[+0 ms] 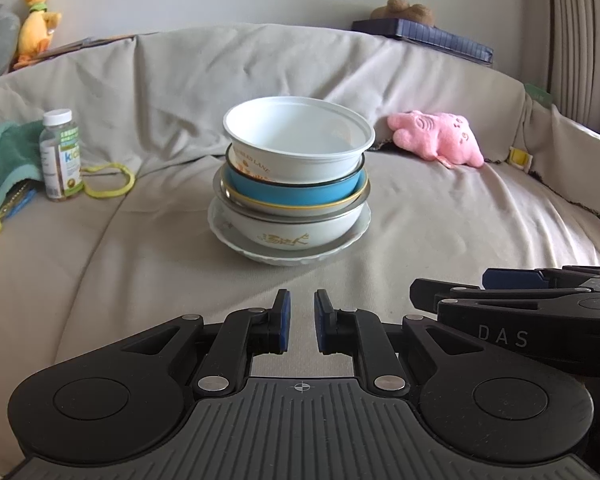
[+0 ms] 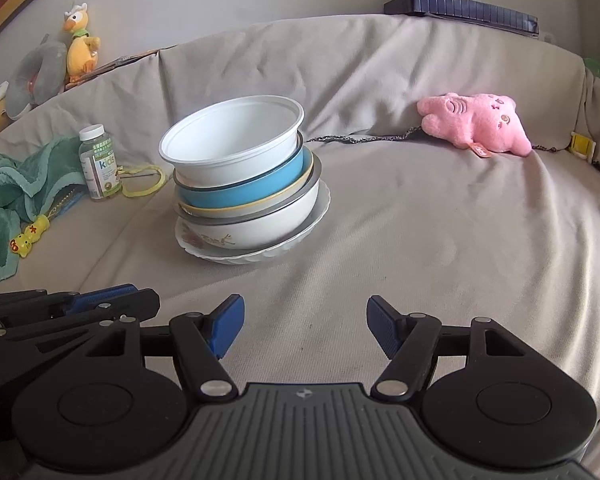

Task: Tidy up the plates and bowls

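We see one stack of dishes (image 1: pixel 292 184) in the middle of both frames, standing on a sofa seat covered with a beige cloth (image 1: pixel 440 220). By our judgement the organizing is nearly finished or finished: no plate and no bowl lies loose anywhere in view, so nothing seems left to collect.

At the bottom is a white scalloped plate (image 1: pixel 356 236). In it sits a white bowl with a gold pattern (image 1: pixel 288 236), then a grey-rimmed dish, a blue bowl with a yellow edge (image 1: pixel 292 192), and on top a white plastic bowl (image 1: pixel 296 140). The upper bowls do not sit quite straight; in the right wrist view the top one (image 2: pixel 236 148) leans toward the left of the frame, so the stack may be a little unsteady.

The left gripper (image 1: pixel 301 322), low in its frame, has its jaws almost together with only a narrow gap and nothing between them. The right gripper (image 2: pixel 305 326) has its jaws wide apart and also holds nothing. Both are well apart from the stack.
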`<action>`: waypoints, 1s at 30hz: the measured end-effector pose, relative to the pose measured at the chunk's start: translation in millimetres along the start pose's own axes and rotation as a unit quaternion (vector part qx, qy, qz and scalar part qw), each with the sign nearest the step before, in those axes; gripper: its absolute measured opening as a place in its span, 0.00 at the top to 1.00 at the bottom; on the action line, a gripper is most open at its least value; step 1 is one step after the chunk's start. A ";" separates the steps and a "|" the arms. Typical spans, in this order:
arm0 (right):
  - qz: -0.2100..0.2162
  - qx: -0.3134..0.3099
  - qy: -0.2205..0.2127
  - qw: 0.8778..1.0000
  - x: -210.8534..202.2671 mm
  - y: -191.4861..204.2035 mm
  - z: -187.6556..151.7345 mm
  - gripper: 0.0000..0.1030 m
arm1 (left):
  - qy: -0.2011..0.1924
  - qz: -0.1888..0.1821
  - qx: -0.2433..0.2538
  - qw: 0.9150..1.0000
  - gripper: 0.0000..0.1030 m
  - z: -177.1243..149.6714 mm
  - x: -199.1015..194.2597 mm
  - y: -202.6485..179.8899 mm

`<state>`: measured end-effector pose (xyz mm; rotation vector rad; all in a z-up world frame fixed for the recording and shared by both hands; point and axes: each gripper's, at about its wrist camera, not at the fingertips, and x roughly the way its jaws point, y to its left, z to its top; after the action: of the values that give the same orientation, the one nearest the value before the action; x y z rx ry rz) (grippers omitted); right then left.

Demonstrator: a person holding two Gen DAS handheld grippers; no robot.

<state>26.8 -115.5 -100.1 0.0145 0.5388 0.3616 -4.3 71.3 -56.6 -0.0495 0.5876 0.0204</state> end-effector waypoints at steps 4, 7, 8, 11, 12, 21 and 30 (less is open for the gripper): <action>0.000 0.001 0.000 1.000 0.1 -1.0 0.7 0.33 | 0.000 0.000 0.000 1.000 0.86 -0.2 -0.2 -0.2; 0.000 0.001 0.001 1.000 0.2 -1.2 0.6 0.33 | -0.001 0.000 0.000 1.000 0.86 -0.1 -0.5 -0.2; 0.001 0.001 0.001 1.000 0.3 -1.2 0.7 0.33 | -0.002 -0.001 0.000 1.000 0.86 -0.2 -0.5 -0.4; 0.002 0.000 0.002 1.000 -0.1 -1.2 0.8 0.33 | -0.003 0.000 -0.002 1.000 0.86 -0.5 -0.9 -0.5; 0.002 -0.001 0.002 1.000 0.1 -1.2 0.9 0.33 | -0.003 0.000 -0.002 1.000 0.86 -0.6 -1.1 -0.2; 0.004 -0.001 0.003 1.000 -0.1 -0.1 0.2 0.33 | -0.003 0.002 -0.006 1.000 0.86 -0.2 -1.3 -0.9; 0.007 -0.002 0.007 1.000 0.6 0.2 0.4 0.33 | -0.003 0.001 -0.007 1.000 0.86 -0.2 -1.6 -0.4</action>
<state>27.4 -115.1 -100.1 0.0119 0.5517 0.3767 -5.7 70.8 -55.9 -0.0632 0.5808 0.0262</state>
